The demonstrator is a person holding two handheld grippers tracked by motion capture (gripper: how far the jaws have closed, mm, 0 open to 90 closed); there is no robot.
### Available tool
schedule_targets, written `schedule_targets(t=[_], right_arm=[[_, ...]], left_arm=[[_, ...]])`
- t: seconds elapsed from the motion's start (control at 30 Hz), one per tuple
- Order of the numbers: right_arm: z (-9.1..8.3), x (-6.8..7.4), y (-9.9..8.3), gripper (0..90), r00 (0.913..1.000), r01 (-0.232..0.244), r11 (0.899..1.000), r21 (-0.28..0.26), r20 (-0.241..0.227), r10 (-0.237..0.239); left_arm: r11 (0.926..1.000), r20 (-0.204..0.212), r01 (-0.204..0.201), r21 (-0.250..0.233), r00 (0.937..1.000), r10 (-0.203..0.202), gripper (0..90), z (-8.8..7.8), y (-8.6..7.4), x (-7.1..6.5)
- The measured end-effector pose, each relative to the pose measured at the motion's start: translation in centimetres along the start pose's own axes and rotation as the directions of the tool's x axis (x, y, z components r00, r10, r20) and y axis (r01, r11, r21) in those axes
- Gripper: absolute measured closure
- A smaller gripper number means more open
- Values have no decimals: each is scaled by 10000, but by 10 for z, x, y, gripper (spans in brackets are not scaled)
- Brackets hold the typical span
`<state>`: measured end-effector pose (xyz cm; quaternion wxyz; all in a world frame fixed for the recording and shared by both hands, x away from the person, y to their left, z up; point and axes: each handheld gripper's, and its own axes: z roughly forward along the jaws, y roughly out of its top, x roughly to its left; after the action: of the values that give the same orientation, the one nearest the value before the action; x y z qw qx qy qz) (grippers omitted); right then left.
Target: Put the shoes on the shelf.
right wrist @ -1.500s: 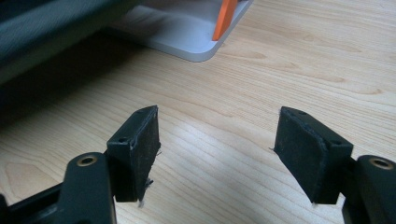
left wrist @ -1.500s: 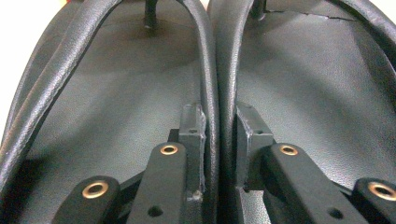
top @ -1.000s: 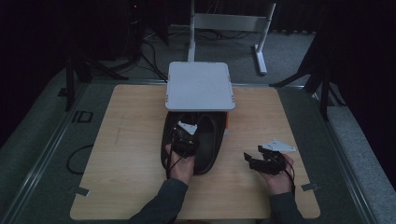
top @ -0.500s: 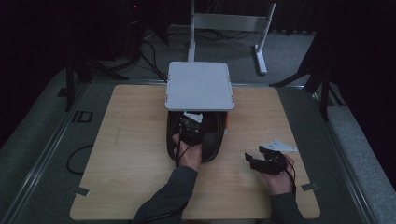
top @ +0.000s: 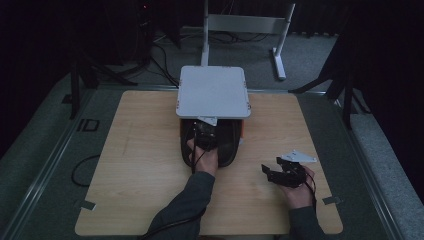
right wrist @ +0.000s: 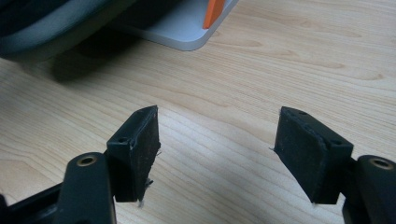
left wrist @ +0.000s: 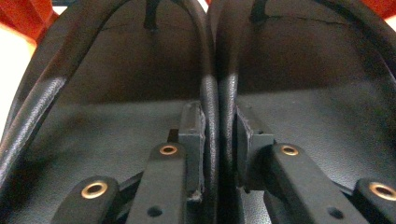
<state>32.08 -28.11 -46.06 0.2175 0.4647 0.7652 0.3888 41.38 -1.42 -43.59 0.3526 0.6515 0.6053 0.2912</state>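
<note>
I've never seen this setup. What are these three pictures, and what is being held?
A person works at a wooden table with a hand-held gripper in each hand. The high view looks down from above; each of the other two cameras rides on one gripper.

The left hand-held gripper is shut on the touching inner edges of a pair of black slip-on shoes, which lie partly under a grey flat square board. The right hand-held gripper hangs open over bare wood, holding nothing.

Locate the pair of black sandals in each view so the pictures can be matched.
High view: pair of black sandals at table centre, under the near edge of the grey platform.
Left gripper view: close up, their two inner straps pinched between the jaws.
Right gripper view: a dark sole edge at top left.
Shared landmark: the orange piece.
</note>
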Motion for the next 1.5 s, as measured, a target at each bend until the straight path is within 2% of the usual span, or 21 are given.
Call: schedule_targets(t=[0.3, 0.63, 0.8, 1.07, 1.1, 1.13, 1.17, 1.23, 1.27, 1.47, 1.5], right_arm=[[1, 0, -1, 304, 10000, -11, 10000, 57, -70, 11], [1, 0, -2, 305, 9999, -29, 10000, 52, -114, 30], [1, 0, -2, 304, 9999, -54, 10000, 60, -122, 55], [0, -1, -3, 304, 9999, -106, 9999, 52, -131, 107], [1, -1, -3, 304, 9999, -98, 9999, 56, -123, 99], [1, -1, -3, 304, 9999, -62, 9999, 79, -115, 63], [1, -1, -3, 301, 9999, -53, 9999, 90, -124, 54], [1, -1, -4, 301, 9999, -6, 9999, 106, -105, 7], [1, 0, -4, 301, 9999, -33, 9999, 113, -112, 34], [-1, 0, -4, 301, 10000, -2, 10000, 62, -95, 2], [-1, -1, -4, 301, 10000, 4, 10000, 40, -88, -4]], left_arm=[[9988, -132, 319, -384, 9994, -324, 747, 8, 5, -2], [9964, -155, 446, -714, 9988, -458, 745, 19, 12, -3], [9947, -254, 422, -943, 9987, -447, 746, 24, 19, -3], [9926, -150, 224, -1191, 9996, -244, 734, 35, 22, -2], [9919, -88, 262, -1239, 9996, -275, 717, 34, 22, -2], [9901, 210, 417, -1342, 9990, -393, 671, 31, 22, 0], [9870, 167, 434, -1550, 9990, -414, 603, 27, 23, 0], [9843, 120, 202, -1754, 9998, -183, 545, 19, 25, -3], [9845, 126, 59, -1752, 9999, -37, 526, 16, 25, -4], [9867, 260, -148, -1616, 9995, 192, 462, 2, 18, 0], [9874, 467, -226, -1566, 9985, 302, 462, -6, 13, 5]])
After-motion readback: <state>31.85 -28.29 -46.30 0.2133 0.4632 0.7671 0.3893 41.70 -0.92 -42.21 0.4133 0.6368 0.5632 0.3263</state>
